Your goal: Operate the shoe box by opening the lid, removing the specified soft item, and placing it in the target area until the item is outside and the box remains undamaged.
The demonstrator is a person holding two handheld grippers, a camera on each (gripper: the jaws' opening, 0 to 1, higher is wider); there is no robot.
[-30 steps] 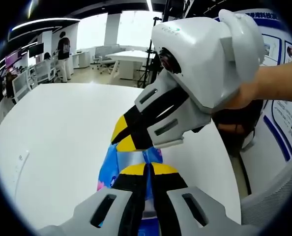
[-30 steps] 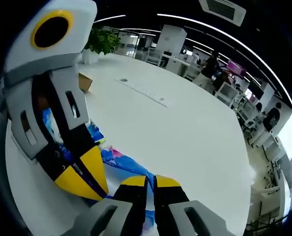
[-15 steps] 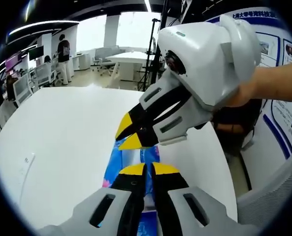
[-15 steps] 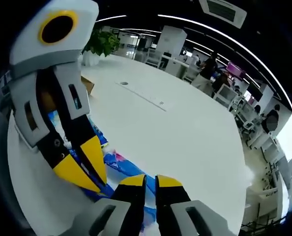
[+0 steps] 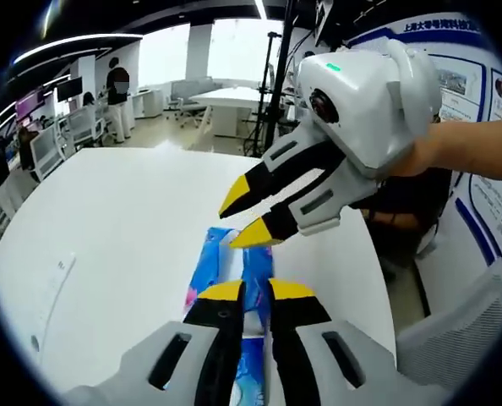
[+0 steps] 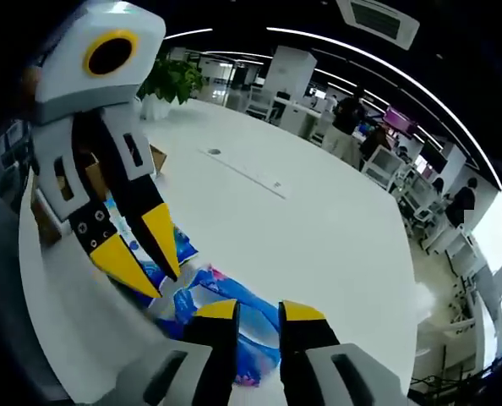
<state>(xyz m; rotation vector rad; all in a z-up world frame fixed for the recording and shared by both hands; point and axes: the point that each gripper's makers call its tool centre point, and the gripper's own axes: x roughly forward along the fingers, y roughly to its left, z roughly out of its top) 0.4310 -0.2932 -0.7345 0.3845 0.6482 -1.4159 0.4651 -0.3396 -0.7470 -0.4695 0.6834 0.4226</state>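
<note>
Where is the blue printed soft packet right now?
The blue printed soft packet lies flat on the white table, just beyond the left gripper; in the right gripper view it sits between both grippers' yellow tips.

The left tongs (image 5: pixel 247 292) point forward with a small gap between the yellow tips. The right tongs (image 6: pixel 259 311) also show a gap between their tips. Seen from the left gripper view, the right tongs (image 5: pixel 249 216) stand apart, and a hand (image 5: pixel 479 148) holds them from the right.
</note>
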